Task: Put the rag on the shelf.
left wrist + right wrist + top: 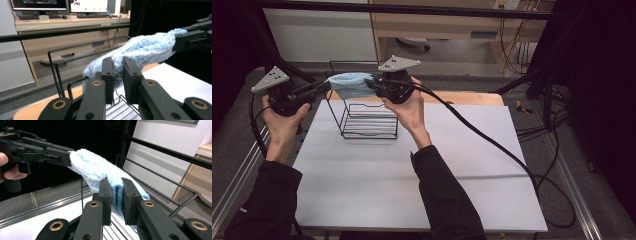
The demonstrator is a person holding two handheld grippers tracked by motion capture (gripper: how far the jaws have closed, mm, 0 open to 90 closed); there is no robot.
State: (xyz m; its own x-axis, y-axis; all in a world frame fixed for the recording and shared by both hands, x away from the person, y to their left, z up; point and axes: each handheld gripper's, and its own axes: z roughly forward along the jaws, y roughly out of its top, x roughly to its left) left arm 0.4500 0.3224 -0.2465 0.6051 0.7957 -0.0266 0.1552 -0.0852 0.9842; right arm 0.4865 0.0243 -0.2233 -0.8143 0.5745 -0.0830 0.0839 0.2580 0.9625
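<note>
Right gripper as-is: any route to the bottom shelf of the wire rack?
Probably not right now. The right gripper is shut on the blue towel, which the left gripper also clamps above the wire rack. The rack's open top sits directly below, but it would have to let go first.

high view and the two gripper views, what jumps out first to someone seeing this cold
The eye goes first to the light blue fluffy cloth, stretched in the air between the left gripper and the right gripper, each clamped on one end. It hangs right over a black wire rack standing at the far part of the white table. A thick black cable from the right gripper sweeps across the table's right side.
</note>
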